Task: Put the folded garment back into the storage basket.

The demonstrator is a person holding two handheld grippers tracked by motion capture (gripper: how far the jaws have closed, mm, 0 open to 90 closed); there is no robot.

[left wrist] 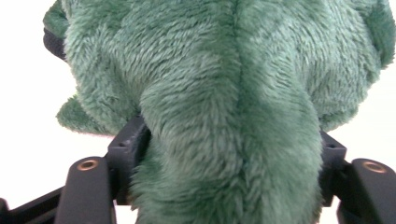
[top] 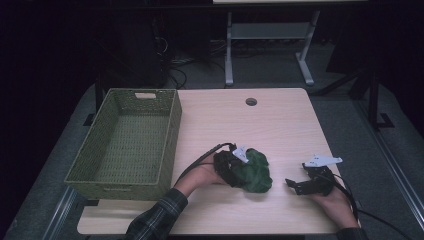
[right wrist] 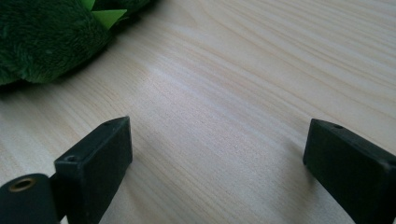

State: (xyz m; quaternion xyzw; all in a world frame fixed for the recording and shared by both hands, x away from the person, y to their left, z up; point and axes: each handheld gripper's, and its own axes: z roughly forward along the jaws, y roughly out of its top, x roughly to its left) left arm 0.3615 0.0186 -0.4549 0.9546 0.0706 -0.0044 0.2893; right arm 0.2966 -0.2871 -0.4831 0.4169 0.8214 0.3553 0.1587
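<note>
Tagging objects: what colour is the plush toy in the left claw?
Dark green, fuzzy; clearest in the left gripper view: plush toy.

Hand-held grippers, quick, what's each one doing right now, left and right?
Left hand-held gripper: jaws pressing both sides of the fuzzy green plush toy, holding it.
Right hand-held gripper: open, jaws wide apart over the light wooden table, holding nothing.

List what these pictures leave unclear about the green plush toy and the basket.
- Green plush toy: high view too dark and small to tell its shape; left gripper view sits too close, edges crop it.
- Right gripper view: toy cut by top-left corner.
- Woven basket: near wall hides its floor's front strip.
</note>
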